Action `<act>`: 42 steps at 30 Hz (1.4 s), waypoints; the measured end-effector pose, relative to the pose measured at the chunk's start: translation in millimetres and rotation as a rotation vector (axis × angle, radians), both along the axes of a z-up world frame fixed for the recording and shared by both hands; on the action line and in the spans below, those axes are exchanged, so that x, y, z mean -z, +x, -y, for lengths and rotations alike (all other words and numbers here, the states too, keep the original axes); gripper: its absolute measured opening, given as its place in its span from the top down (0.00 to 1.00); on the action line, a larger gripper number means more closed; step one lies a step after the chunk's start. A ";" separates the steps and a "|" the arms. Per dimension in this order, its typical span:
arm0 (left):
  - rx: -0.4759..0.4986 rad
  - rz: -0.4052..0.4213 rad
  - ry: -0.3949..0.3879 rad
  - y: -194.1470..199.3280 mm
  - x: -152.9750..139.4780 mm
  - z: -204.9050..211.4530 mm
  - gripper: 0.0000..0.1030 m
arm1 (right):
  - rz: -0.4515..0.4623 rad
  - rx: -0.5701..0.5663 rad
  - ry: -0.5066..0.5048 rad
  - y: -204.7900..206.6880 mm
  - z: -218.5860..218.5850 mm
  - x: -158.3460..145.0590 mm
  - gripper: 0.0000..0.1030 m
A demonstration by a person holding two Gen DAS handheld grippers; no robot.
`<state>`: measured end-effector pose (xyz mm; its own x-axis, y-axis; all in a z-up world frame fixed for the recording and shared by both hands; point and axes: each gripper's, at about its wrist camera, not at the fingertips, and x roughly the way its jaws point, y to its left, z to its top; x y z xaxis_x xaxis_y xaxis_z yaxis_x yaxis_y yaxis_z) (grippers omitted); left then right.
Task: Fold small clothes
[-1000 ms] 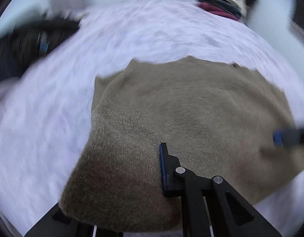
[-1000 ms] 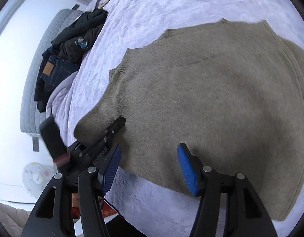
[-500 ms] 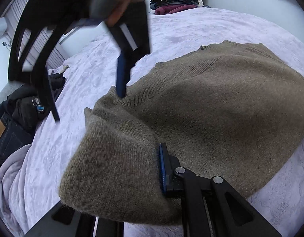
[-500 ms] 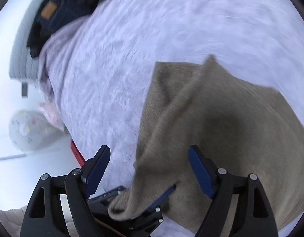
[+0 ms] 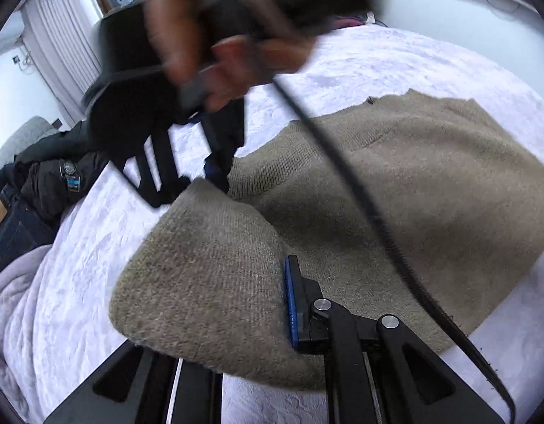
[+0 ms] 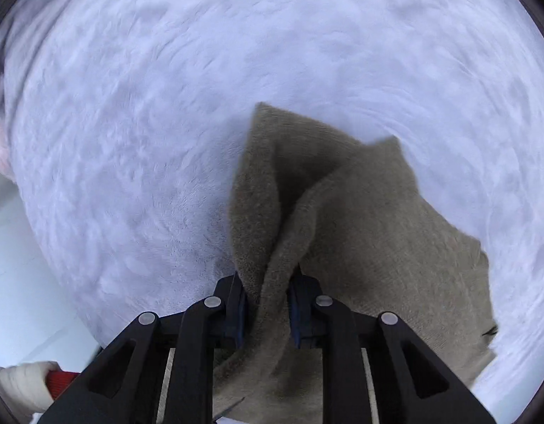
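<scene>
A brown knitted sweater (image 5: 395, 190) lies on the white bedspread (image 5: 378, 56). My left gripper (image 5: 236, 304) is shut on a raised fold of its near edge; only the right blue pad (image 5: 291, 304) shows, the left one is under the cloth. In the left wrist view my right gripper (image 5: 215, 176), held by a hand, pinches the sweater's edge further back. In the right wrist view the right gripper (image 6: 266, 307) is shut on the sweater (image 6: 360, 219), which bunches up between the pads.
A pile of dark clothes and jeans (image 5: 35, 183) lies at the left of the bed beside a grey blanket (image 5: 10, 293). A black cable (image 5: 360, 190) crosses the left wrist view. The bed edge and floor (image 6: 21, 282) are at the left.
My right gripper, open half a second ago, has closed on the sweater's edge next to the left gripper. The left gripper keeps its hold and the fold is lifted a little higher.
</scene>
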<state>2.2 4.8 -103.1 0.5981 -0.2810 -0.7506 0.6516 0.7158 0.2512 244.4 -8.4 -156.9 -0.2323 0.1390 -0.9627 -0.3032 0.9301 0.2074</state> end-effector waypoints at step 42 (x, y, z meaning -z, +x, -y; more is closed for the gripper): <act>0.455 -0.056 0.034 -167.1 -3.0 187.3 0.19 | 0.399 0.943 0.413 -280.9 430.0 -17.3 0.74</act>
<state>-164.9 -182.5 -100.1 0.3774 -0.4807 -0.7916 0.9111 0.3456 0.2245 -36.5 -438.3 -139.6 0.4529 0.4256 -0.7834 0.3770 0.7049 0.6009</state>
